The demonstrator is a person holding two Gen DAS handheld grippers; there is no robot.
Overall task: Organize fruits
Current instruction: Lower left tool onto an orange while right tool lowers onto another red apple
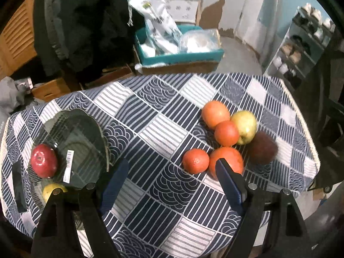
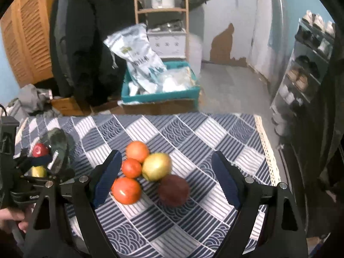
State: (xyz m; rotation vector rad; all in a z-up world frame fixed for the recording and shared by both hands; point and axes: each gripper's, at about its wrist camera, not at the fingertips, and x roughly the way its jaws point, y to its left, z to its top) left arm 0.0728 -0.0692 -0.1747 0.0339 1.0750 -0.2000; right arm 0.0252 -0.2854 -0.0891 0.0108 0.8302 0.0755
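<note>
Both grippers, left (image 1: pixel 169 180) and right (image 2: pixel 165 176), are hovering wide open, holding nothing. Oranges (image 2: pixel 126 190) and apples (image 2: pixel 156 166) are sitting clustered on the tablecloth (image 2: pixel 193 225) (a red apple (image 1: pixel 44 160) is lying in the glass bowl (image 1: pixel 86 133)).

Both views dim, flat indoor light, no clear single source. Strong fisheye bend: tablecloth (image 1: pixel 154 116) edges curve, black vignette fills corners. Motion blur smears dark brown fruit (image 1: pixel 263 148) ahead-right of left gripper (image 1: pixel 169 169), and green apple (image 2: pixel 156 166) between fingers of right gripper (image 2: pixel 166 161). Small glare spot on orange (image 2: pixel 126 190) beside its left finger. Glass plate (image 1: pixel 86 133) ahead-left of left gripper shows faint reflections. Soft shadows under fruit pile. Background grainy, soft, compression blocks on dark coat (image 2: pixel 86 43).
</note>
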